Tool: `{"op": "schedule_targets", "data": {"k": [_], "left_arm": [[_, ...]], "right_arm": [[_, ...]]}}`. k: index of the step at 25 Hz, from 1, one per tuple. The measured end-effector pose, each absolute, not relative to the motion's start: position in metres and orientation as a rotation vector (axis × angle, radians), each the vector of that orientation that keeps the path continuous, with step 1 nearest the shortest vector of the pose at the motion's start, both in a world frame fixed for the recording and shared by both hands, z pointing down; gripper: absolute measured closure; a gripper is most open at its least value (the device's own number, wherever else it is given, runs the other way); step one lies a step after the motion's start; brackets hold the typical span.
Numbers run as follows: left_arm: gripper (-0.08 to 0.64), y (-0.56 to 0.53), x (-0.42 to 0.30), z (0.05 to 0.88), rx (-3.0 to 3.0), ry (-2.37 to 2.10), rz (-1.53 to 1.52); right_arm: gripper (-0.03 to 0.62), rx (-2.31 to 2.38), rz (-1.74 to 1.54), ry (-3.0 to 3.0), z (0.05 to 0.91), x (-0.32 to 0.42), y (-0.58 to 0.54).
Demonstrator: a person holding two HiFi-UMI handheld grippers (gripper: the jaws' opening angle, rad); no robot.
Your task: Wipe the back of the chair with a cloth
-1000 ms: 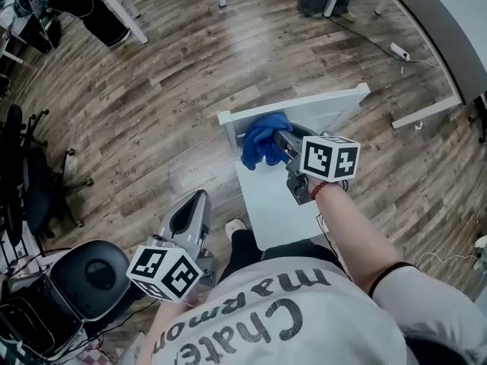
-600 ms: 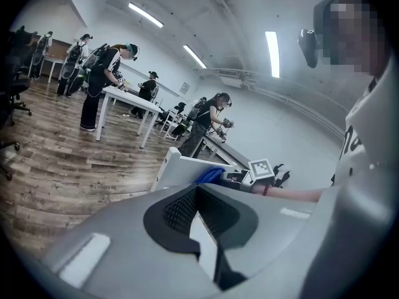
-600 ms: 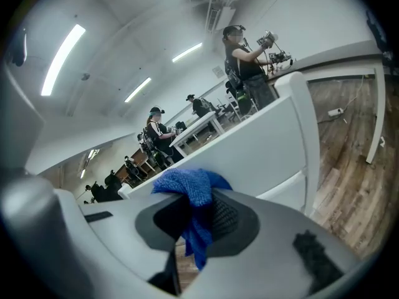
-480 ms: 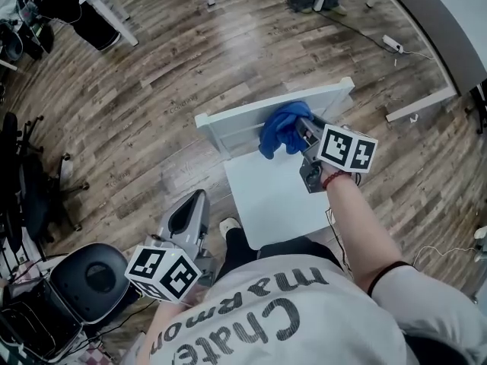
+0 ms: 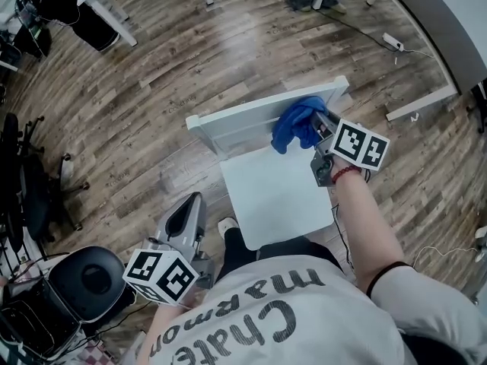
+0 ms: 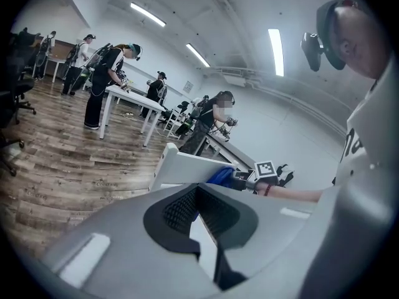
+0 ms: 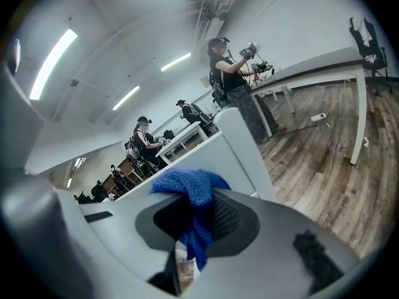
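Looking steeply down at a white chair (image 5: 228,131) on a wood-plank floor (image 5: 152,74). Blue cloth (image 5: 297,124) bunched up in the right gripper (image 7: 193,226), jaws clamped on it, with a fat wad sticking out past the tips and a strip hanging down between them. Cloth pushed right up against the top edge of the backrest (image 5: 243,120), toward its right end, touching it as far as can be told. Bare white seat (image 5: 278,196) just below, nothing on it.

Left gripper (image 6: 202,213) held low on the person's left side, well apart from the chair, aimed roughly at it. Jaws a little apart there, nothing pinched between them, just a sliver of the white seat and a bit of blue showing through the gap.

Off to the lower left in the head view, a black office chair (image 5: 99,276). In the gripper views, a handful of other people (image 6: 109,73) standing around white worktops (image 6: 134,95) further back in the room, all too small for details.
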State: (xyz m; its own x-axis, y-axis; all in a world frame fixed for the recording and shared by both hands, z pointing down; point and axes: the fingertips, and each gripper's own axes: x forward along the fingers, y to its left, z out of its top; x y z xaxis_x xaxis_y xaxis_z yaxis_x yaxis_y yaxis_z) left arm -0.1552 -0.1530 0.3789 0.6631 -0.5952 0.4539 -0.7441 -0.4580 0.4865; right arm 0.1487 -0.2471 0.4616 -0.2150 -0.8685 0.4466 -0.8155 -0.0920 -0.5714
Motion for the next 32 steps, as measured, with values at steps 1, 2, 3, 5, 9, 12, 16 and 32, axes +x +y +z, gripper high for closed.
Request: {"op": "schedule_targets", "data": {"k": [1, 2, 3, 5, 9, 12, 16, 32], "left_arm": [[0.551, -0.152, -0.156, 0.379, 2.202, -1.033, 0.288], [0.551, -0.152, -0.156, 0.38, 2.2, -1.035, 0.289], [0.551, -0.151, -0.156, 0.381, 2.198, -1.037, 0.291], [0.551, -0.15, -0.155, 0.382, 2.199, -1.036, 0.291], [0.551, -0.146, -0.152, 0.38, 2.196, -1.035, 0.293], [0.551, -0.145, -0.151, 0.38, 2.206, -1.027, 0.288], [0.551, -0.143, -0.155, 0.383, 2.19, -1.038, 0.293], [0.551, -0.131, -0.191, 0.4, 2.117, -1.078, 0.216]], "right_arm": [[0.525, -1.935, -1.205, 2.059, 0.462, 0.154, -0.247], [0.525, -1.947, -1.2, 2.046, 0.462, 0.159, -0.247], [0.525, -1.958, -1.194, 2.029, 0.461, 0.164, -0.246], [0.525, -1.971, -1.189, 1.983, 0.46, 0.175, -0.246], [0.525, -1.978, -1.185, 1.911, 0.457, 0.192, -0.243], [0.525, -1.997, -1.176, 1.872, 0.456, 0.202, -0.241], [0.525, -2.033, -1.156, 1.839, 0.459, 0.205, -0.237], [0.525, -1.672, -1.297, 2.625, 0.49, -0.038, -0.236]]}}
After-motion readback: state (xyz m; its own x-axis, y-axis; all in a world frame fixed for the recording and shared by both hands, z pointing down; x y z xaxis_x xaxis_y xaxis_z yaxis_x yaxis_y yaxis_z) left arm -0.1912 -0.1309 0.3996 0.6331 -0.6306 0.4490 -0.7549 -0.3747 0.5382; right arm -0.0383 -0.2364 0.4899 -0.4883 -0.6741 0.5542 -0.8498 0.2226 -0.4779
